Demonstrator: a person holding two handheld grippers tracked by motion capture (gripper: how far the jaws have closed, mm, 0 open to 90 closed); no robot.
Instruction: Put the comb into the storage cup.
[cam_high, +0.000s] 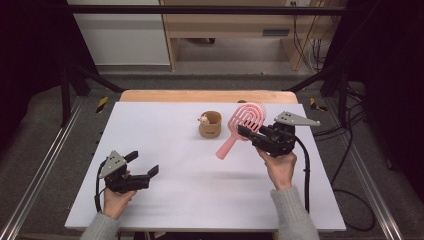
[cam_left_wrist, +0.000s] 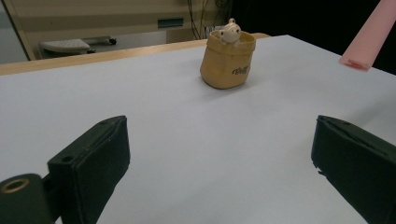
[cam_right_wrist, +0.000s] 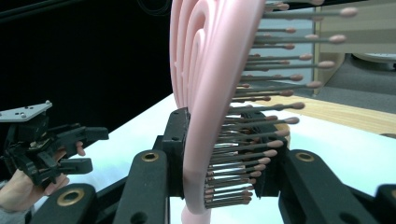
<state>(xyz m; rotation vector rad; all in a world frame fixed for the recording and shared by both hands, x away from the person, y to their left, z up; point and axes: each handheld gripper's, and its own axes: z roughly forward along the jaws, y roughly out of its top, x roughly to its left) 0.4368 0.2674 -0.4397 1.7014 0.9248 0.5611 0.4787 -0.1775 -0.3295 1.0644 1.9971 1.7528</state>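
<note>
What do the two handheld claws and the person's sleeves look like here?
Both the left claw and the right claw are black, each topped by a grey three-cornered plate and trailing a black cable. Brass-coloured rings mark the jaw arms. The sleeves are grey knit.

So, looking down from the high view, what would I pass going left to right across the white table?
Left gripper, open, in the person's left hand → small tan pot with a little figure at its rim → pink hairbrush → right gripper clamped on the brush, in the right hand.
</note>
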